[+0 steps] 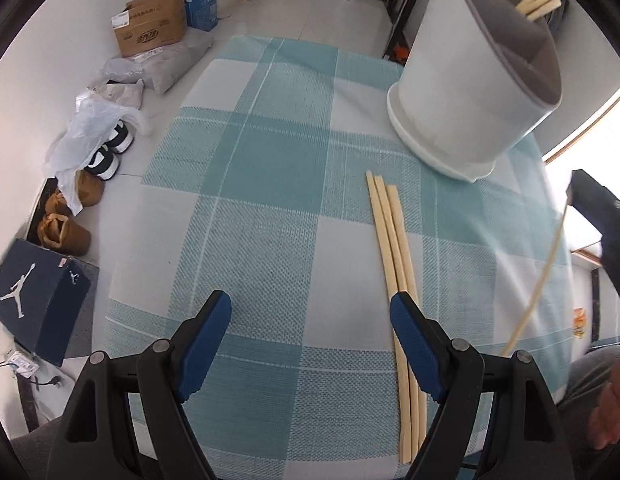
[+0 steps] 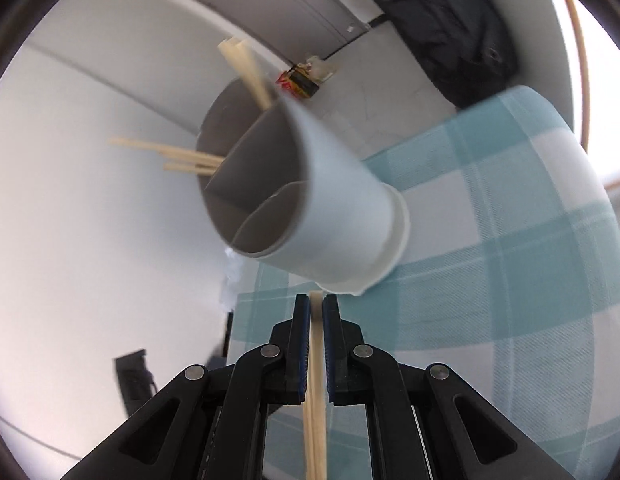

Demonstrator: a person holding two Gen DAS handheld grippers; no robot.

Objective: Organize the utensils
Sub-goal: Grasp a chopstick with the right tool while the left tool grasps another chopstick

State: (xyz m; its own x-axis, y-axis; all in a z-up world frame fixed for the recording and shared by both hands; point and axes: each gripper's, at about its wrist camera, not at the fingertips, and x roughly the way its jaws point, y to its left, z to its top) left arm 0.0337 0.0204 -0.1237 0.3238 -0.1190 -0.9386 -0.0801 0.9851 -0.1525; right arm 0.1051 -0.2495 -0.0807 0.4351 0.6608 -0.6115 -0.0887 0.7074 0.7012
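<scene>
Chopsticks [image 1: 394, 240] lie three together on the checked cloth [image 1: 269, 200] of the bench, just in front of the white holder [image 1: 462, 92] that stands near the far corner. A fourth stick, the held chopstick [image 2: 316, 380], is pinched between the closed pads of the right claw [image 2: 316, 308], its tip aimed toward the holder's foot. More sticks already lean out of the holder's rear compartments, while the nearest compartment looks empty.

The left claw [image 1: 310, 344] hangs wide open over the cloth with nothing in it, its right pad sitting over the near stretch of the three loose sticks.

Risk, on this evidence: the held stick is long and thin and gripped along its length, so it could twist or slide in the pads on the way to the holder, or catch the rim and nudge the light tub. The open left claw could also scatter the loose sticks if it closes off-centre.

Only the left wrist view shows the three sticks on the cloth, the boxes and bags on the floor, and the right claw from outside with its stick slanting down. Only the right wrist view shows the holder's divided interior and the grip itself.
</scene>
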